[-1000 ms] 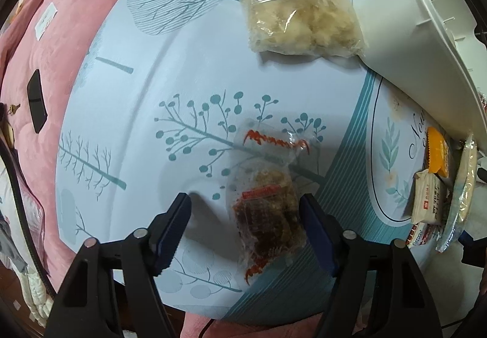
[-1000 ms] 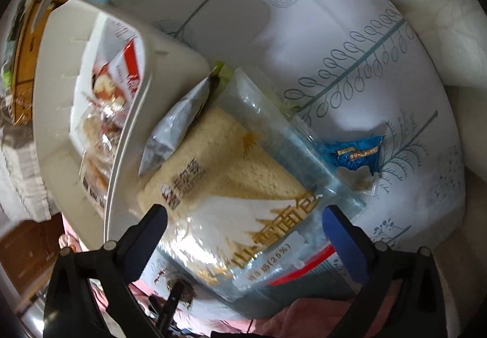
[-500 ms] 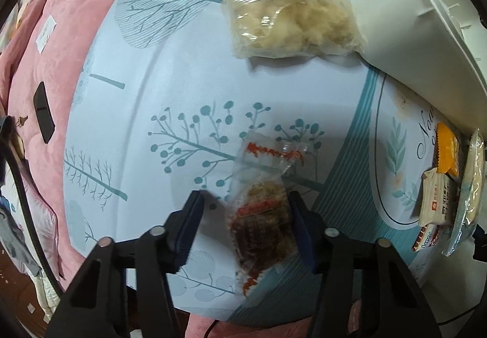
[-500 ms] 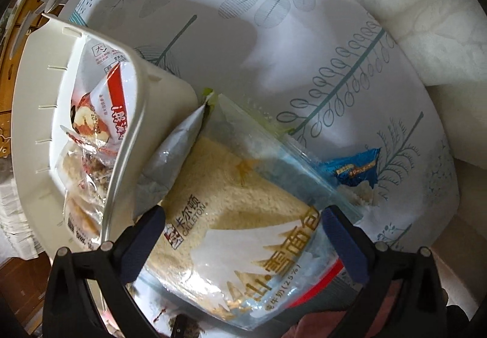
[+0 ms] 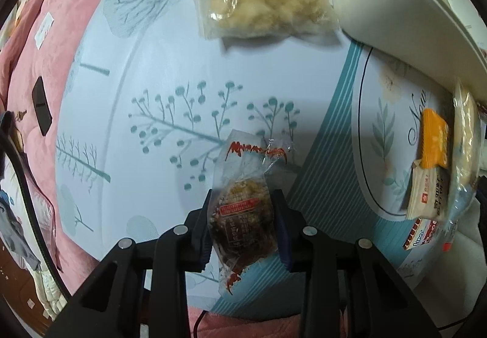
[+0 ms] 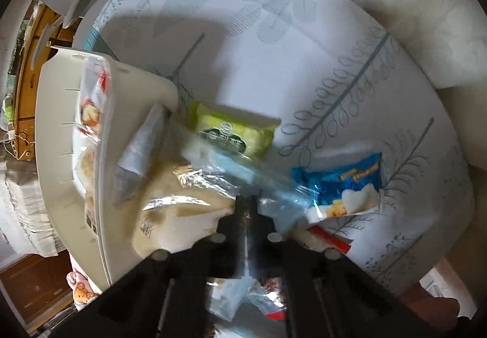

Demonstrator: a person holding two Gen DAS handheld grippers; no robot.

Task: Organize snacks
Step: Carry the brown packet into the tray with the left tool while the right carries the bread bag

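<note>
Left tool (image 5: pixel 242 223) closing onto brown snack packet (image 5: pixel 240 216) | right tool (image 6: pixel 247 207), earlier wide, now clamps clear bag (image 6: pixel 213 182)

Dim indoor light, heavy fisheye bending at dark edges; the right wrist view is motion-blurred, with plastic glare.

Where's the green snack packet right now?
In the right wrist view, the green packet lies mid-frame on the tablecloth, between the white bin and the blue packet.

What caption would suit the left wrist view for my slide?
Left gripper closing on a clear-wrapped brown snack above the tree-patterned tablecloth.
</note>
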